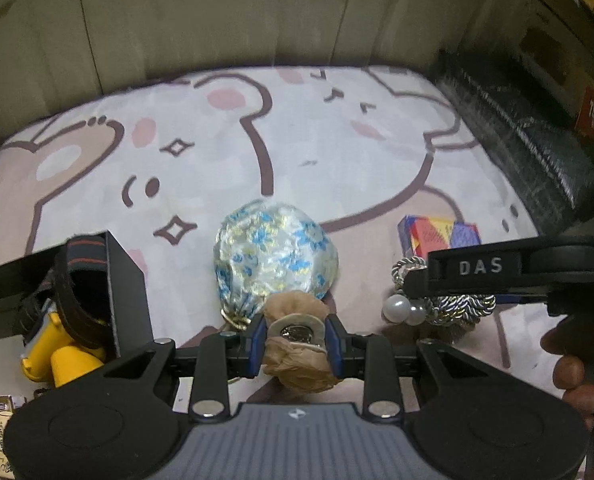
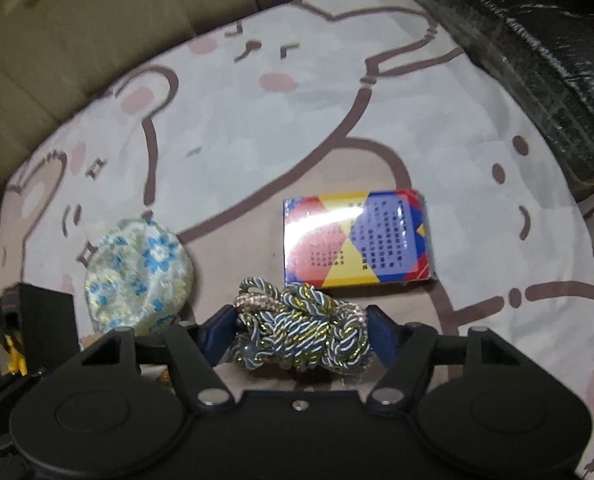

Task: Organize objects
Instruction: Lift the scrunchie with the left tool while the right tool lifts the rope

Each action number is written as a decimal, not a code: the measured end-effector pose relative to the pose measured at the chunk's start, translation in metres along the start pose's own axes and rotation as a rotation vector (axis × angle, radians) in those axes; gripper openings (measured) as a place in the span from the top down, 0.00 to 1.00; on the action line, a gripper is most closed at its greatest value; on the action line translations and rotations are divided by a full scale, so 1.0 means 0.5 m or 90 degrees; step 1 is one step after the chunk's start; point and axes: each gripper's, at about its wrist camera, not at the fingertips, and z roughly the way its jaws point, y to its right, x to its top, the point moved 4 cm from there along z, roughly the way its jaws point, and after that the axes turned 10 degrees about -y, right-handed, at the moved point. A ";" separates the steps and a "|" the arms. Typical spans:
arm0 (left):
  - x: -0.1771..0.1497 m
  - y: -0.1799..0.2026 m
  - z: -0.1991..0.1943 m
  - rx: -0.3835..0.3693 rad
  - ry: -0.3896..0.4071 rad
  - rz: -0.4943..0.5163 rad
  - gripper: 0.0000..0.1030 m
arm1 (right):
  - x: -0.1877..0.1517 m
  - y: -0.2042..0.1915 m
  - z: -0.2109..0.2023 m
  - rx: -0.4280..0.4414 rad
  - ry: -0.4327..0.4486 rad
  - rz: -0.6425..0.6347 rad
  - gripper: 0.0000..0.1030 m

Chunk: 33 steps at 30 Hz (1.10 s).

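Left gripper [image 1: 295, 340]: your fingers clamp the tan bundle [image 1: 297, 364]; floral pouch [image 1: 275, 258] just ahead
Right gripper [image 2: 301, 328]: you grip the cord [image 2: 305, 328]; box [image 2: 357, 240] just beyond

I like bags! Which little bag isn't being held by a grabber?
The blue-flowered pouch lies free on the cloth. The tan pouch sits pinched in the left gripper.

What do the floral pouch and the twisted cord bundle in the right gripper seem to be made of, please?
Floral pouch: likely satin brocade, glossy; highlights glint across its blue flowers. Twisted cord bundle: braided textile rope, grey-blue with metallic gold threads that sparkle; pearl-like beads hang from it, probably plastic.
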 end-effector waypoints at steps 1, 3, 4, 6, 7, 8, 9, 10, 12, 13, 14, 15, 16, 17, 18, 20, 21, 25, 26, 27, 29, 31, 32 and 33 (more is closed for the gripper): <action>0.001 0.001 -0.008 -0.001 0.007 -0.002 0.68 | -0.001 0.001 -0.012 0.003 0.010 0.000 0.34; 0.001 0.003 -0.023 -0.005 0.020 -0.007 0.68 | -0.003 0.004 -0.035 0.013 0.027 0.006 0.46; 0.001 0.004 -0.031 -0.006 0.026 -0.008 0.68 | -0.002 0.005 -0.043 0.023 0.029 0.011 0.55; 0.000 0.007 -0.045 -0.007 0.037 -0.010 0.68 | -0.007 0.008 -0.054 0.039 0.029 0.018 0.71; -0.001 0.008 -0.051 -0.009 0.041 -0.010 0.68 | -0.010 0.007 -0.059 0.040 0.030 0.017 0.71; -0.003 0.010 -0.057 -0.009 0.045 -0.010 0.68 | -0.013 0.007 -0.062 0.040 0.031 0.015 0.70; -0.005 0.011 -0.063 -0.009 0.048 -0.011 0.68 | -0.016 0.007 -0.065 0.039 0.032 0.014 0.69; -0.006 0.011 -0.068 -0.009 0.051 -0.011 0.68 | -0.019 0.008 -0.068 0.041 0.036 0.016 0.63; -0.010 0.012 -0.077 -0.008 0.055 -0.011 0.68 | -0.024 0.011 -0.073 0.044 0.046 0.024 0.33; -0.011 0.013 -0.082 -0.009 0.058 -0.012 0.68 | -0.025 0.011 -0.076 0.040 0.054 0.027 0.21; -0.012 0.013 -0.086 -0.009 0.061 -0.012 0.68 | -0.026 0.010 -0.078 0.036 0.060 0.024 0.21; -0.013 0.011 -0.090 -0.009 0.064 -0.013 0.68 | -0.026 0.008 -0.076 0.027 0.061 0.023 0.20; -0.013 0.010 -0.092 -0.009 0.066 -0.013 0.68 | -0.027 0.006 -0.069 0.014 0.057 0.024 0.17; -0.013 0.009 -0.094 -0.010 0.068 -0.014 0.68 | -0.028 0.005 -0.061 0.003 0.049 0.026 0.14; -0.013 0.007 -0.095 -0.010 0.068 -0.015 0.68 | -0.028 0.004 -0.051 -0.009 0.039 0.029 0.14; -0.013 0.002 -0.094 -0.008 0.067 -0.016 0.68 | -0.026 0.004 -0.027 -0.027 0.015 0.040 0.14; -0.012 -0.001 -0.092 -0.009 0.066 -0.016 0.68 | -0.026 0.004 -0.018 -0.030 0.009 0.044 0.14; -0.007 -0.015 -0.080 -0.011 0.061 -0.018 0.68 | -0.017 -0.002 0.017 -0.040 -0.009 0.054 0.12; -0.006 -0.019 -0.077 -0.012 0.059 -0.019 0.68 | -0.015 -0.005 0.025 -0.043 -0.013 0.054 0.12; -0.004 -0.023 -0.073 -0.014 0.057 -0.021 0.68 | -0.012 -0.008 0.034 -0.047 -0.016 0.053 0.12; -0.001 -0.029 -0.065 -0.014 0.053 -0.022 0.68 | -0.008 -0.014 0.048 -0.057 -0.019 0.048 0.11; 0.002 -0.036 -0.057 -0.015 0.049 -0.024 0.68 | -0.002 -0.019 0.060 -0.071 -0.022 0.041 0.11; 0.004 -0.038 -0.053 -0.016 0.047 -0.025 0.68 | -0.001 -0.020 0.066 -0.076 -0.025 0.040 0.11; 0.006 -0.039 -0.051 -0.016 0.046 -0.026 0.68 | 0.000 -0.020 0.072 -0.079 -0.028 0.039 0.11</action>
